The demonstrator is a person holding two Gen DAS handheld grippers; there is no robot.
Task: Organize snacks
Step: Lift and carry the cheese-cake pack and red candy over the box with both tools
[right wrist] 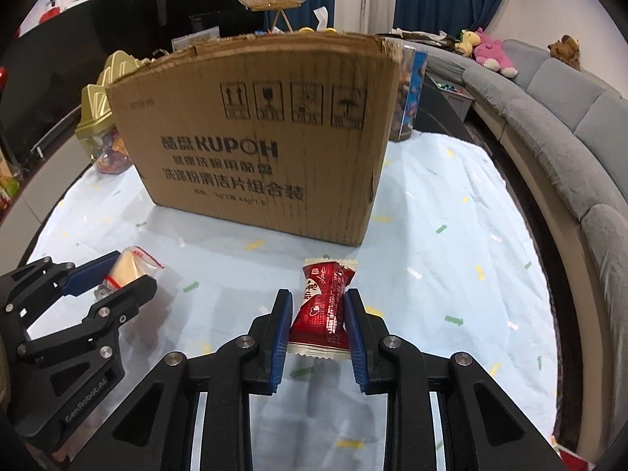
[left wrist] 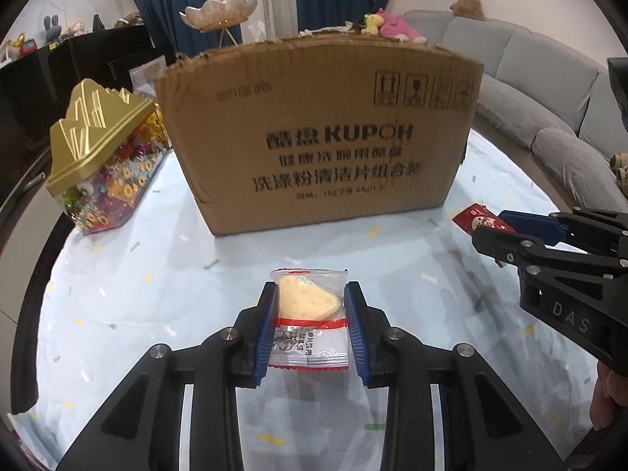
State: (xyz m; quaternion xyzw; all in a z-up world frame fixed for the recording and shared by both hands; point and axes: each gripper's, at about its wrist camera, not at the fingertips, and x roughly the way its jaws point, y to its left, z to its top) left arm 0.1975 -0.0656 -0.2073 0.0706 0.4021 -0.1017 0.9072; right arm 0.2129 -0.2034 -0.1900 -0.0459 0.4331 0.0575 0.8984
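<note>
My left gripper (left wrist: 310, 294) is shut on a clear packet with a pale yellow cheese-shaped snack (left wrist: 308, 306), held above the table. It also shows in the right wrist view (right wrist: 129, 265), at the left. My right gripper (right wrist: 318, 298) is shut on a red wrapped snack (right wrist: 324, 306), also held above the table; that snack shows at the right of the left wrist view (left wrist: 481, 221). A tall brown cardboard box (left wrist: 314, 137) stands on the table beyond both grippers, and shows in the right wrist view (right wrist: 259, 133). Its inside is hidden.
A light blue patterned cloth (left wrist: 157, 294) covers the table. A gold-lidded clear candy jar (left wrist: 102, 157) stands left of the box. A tall snack canister (right wrist: 410, 90) stands behind the box's right corner. A grey sofa (right wrist: 569, 137) curves along the right.
</note>
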